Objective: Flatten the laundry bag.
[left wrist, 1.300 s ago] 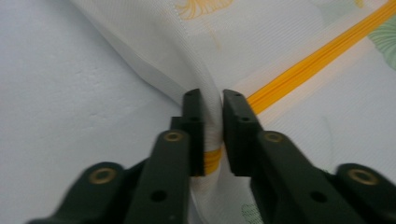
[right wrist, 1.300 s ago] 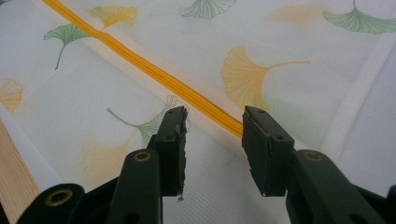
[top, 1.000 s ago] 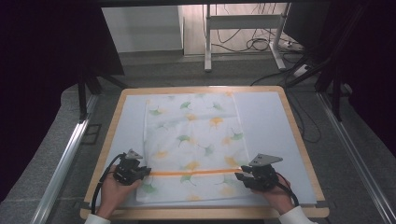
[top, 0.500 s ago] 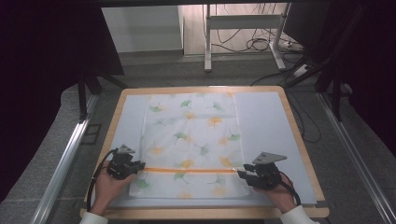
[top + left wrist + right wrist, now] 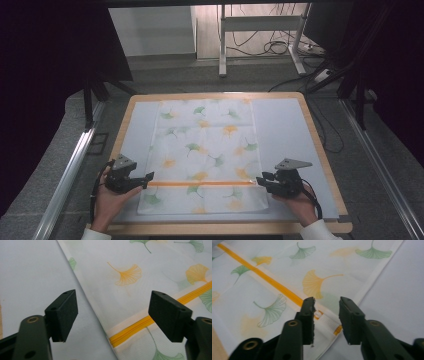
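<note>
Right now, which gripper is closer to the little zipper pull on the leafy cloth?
Right. The right gripper has the zipper pull between its jaws. The left gripper sits at the zipper's opposite end.

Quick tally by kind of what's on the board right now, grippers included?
Ginkgo-print fabric cover with orange zipper: 1
Grippers, left gripper and right gripper: 2
Grey mat: 1
Total: 4

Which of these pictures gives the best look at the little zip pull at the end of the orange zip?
The right gripper view: the zip pull sits close up between the right tongs. The high view shows the whole orange zip but the pull is too small to tell. The left gripper view shows the zip's other end.
</note>
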### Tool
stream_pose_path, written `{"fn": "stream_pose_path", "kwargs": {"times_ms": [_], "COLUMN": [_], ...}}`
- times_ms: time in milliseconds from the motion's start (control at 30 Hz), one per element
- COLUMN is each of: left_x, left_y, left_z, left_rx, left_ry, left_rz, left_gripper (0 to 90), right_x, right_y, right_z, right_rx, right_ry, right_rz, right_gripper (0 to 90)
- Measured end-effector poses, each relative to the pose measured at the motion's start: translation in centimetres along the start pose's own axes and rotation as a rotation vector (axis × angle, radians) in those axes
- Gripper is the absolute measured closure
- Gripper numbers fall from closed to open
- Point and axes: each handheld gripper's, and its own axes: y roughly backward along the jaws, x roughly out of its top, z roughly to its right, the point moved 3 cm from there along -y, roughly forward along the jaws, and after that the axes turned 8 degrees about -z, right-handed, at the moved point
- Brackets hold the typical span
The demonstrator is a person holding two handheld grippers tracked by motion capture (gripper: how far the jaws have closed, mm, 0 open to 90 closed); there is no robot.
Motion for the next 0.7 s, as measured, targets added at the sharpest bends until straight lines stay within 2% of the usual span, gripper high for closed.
{"fn": "stream_pose_path", "kwargs": {"times_ms": [167,400,567,700], "left_x": [0.4,0.6,1.0,1.7], "left_y": [0.2,0.6,0.7,0.7], "left_z": [0.3,0.7,1.5,3.0], "left_rx": [-0.010,-0.021,-0.036,-0.050], "left_ry": [-0.018,-0.008,-0.029,-0.075], "left_rz": [0.017,0.043,0.052,0.056], "left_gripper": [20.5,22.1,23.7,24.0], "right_x": [-0.4,-1.1,-1.1,-1.3], "right_y": [0.6,0.9,0.5,0.4], "right_z": [-0.6,-1.2,-1.9,-2.2], "right_rx": [0.024,0.048,0.056,0.057], "right_ry": [0.041,0.053,0.084,0.088], "right_rz": [-0.001,-0.014,-0.037,-0.047], "right_gripper": [86.4,88.7,88.8,88.8]}}
